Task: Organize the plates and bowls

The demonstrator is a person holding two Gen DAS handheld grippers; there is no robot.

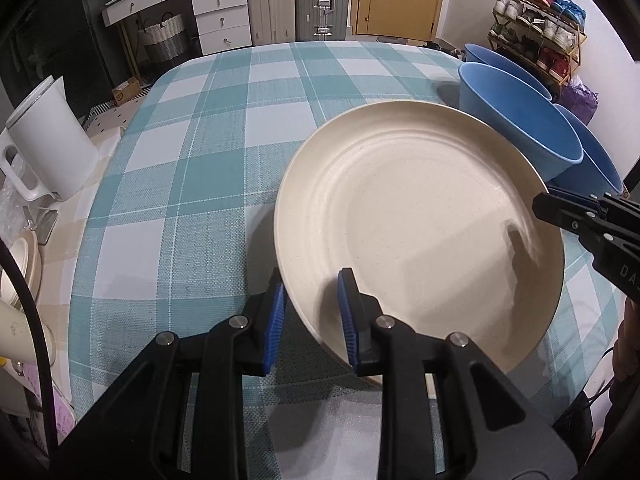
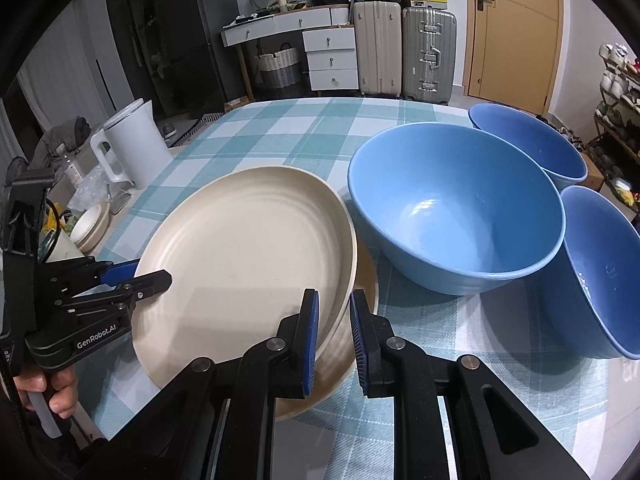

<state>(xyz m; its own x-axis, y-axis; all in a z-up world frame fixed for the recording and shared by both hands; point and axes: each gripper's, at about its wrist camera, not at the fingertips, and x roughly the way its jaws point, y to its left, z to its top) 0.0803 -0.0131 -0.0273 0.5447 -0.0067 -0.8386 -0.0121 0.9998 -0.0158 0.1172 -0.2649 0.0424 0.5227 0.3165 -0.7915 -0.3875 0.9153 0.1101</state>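
A cream plate [image 1: 420,224] [image 2: 248,256] hangs tilted just above a second cream plate [image 2: 366,292] that lies on the checked tablecloth [image 1: 224,128]. My left gripper [image 1: 311,280] [image 2: 154,274] is shut on the upper plate's left rim, blue pads on either side. My right gripper [image 2: 335,296] [image 1: 540,204] is shut on the opposite rim. Three blue bowls stand on the table behind and right of the plates: a large one [image 2: 456,216] [image 1: 520,128], one further back [image 2: 528,140] and one at the right [image 2: 600,272].
A white kettle [image 1: 48,140] [image 2: 132,148] stands off the table's left edge. Near it sit stacked cream dishes [image 2: 92,224] and clutter. Drawers, suitcases and a shoe rack [image 1: 536,36] line the room behind the table.
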